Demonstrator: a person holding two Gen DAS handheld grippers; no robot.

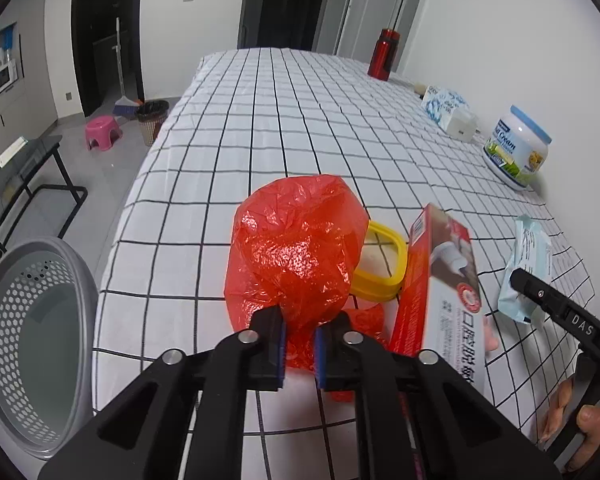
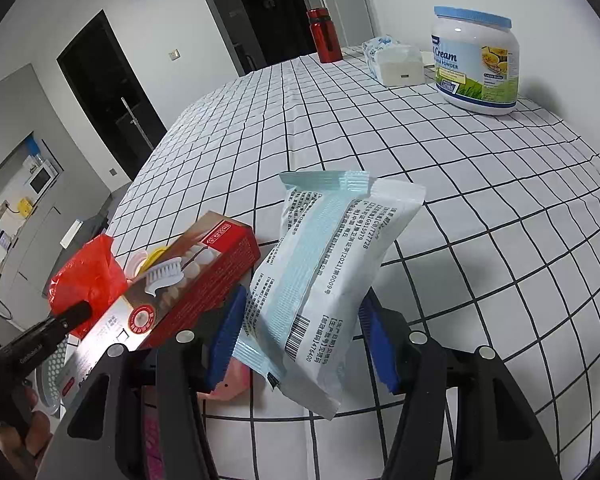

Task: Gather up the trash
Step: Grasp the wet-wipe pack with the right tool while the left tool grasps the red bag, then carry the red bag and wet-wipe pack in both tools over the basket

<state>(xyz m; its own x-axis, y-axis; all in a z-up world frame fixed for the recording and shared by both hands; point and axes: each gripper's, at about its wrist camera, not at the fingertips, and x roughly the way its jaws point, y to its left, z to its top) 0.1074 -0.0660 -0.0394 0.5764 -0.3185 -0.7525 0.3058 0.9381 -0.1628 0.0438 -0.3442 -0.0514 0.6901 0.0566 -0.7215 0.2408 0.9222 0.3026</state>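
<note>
The grey perforated bin (image 1: 36, 344) stood beside the worktop (image 1: 300, 120), left of the left gripper (image 1: 300, 344), whose jaws were clenched on the red plastic bag (image 1: 296, 248). The right gripper (image 2: 300, 344) grasped the pale wipes packet (image 2: 323, 272).

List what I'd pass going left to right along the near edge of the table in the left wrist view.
Grey perforated plastic basket → crumpled red plastic bag → yellow-rimmed plastic lid → red and white toothpaste box → pale blue and white sealed packet.
</note>
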